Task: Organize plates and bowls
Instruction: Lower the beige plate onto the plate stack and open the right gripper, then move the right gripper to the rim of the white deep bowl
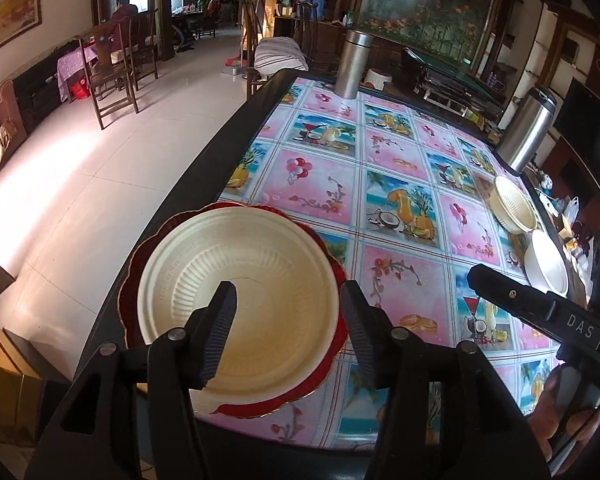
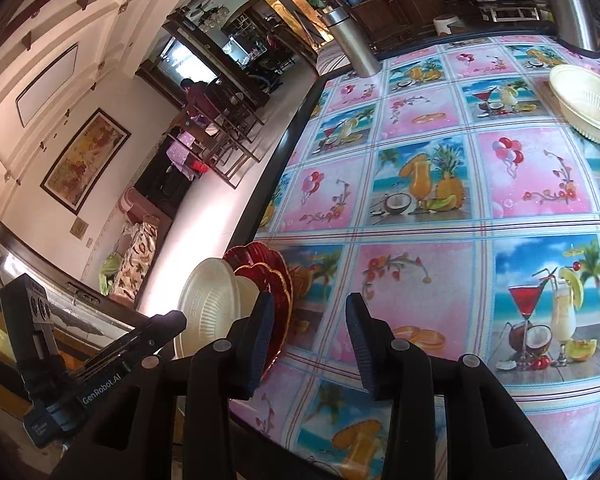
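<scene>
Table first: cream plate stacked on red plate at its near-left edge, your left gripper spread over it, right gripper spread, empty, bowls far right to collect.

A cream ribbed plate lies on a red gold-rimmed plate atop a pink-and-blue fruit-patterned tablecloth.

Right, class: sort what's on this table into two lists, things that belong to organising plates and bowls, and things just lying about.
Part of the job:
cream plate
red scalloped plate under it
ribbed cream bowl
plain cream bowl

Just lying about:
steel flask at the far edge
steel flask on the right
patterned tablecloth
</scene>
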`<state>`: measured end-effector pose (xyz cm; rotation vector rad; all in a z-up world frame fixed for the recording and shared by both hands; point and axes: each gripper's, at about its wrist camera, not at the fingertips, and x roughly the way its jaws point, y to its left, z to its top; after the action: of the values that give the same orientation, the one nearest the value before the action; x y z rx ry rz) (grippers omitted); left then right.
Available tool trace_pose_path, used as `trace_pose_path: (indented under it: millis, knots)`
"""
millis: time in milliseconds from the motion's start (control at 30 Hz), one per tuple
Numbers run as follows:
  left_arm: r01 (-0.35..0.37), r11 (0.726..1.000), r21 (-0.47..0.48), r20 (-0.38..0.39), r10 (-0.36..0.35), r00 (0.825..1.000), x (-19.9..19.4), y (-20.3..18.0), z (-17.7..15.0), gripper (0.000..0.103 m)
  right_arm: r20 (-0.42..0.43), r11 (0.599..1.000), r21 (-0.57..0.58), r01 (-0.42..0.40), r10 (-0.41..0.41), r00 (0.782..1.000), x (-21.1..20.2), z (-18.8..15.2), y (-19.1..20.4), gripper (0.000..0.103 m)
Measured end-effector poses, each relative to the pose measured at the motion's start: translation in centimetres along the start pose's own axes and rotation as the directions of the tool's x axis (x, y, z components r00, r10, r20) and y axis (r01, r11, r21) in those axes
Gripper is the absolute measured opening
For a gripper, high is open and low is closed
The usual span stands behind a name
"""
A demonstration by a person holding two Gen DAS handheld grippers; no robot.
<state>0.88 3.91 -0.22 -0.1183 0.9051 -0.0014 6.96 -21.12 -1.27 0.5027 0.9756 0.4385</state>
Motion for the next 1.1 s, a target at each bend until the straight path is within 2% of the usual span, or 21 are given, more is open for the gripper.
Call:
trace_pose_path:
  millis: [67,200,633,1100]
  knots:
    - [0.010,1.000,0.024,0.006,-0.010,1.000,0.2,-1.6,-0.1,0.054,0.021,1.000,0.024,0.008,-0.009,1.000,-1.0,0.3,-1.5,0.040]
    - [0.015,0.997,0.074,0.021,-0.017,1.000,0.8,-4.6,-0.5,0.066,0.063,0.998,0.066,0.025,-0.029,0.998,-3.4,0.6,-4.2,0.040]
    - [0.041,0.978,0.206,0.025,-0.047,0.999,2.3,-13.4,-1.1,0.066,0.173,0.980,0.188,0.069,-0.102,0.980,-10.0,0.7,-12.4,0.040]
    - [0.074,0.936,0.344,0.011,-0.083,0.996,3.7,-22.8,-0.2,0.066,0.271,0.943,0.318,0.101,-0.192,0.943,-16.4,1.1,-21.1,0.041]
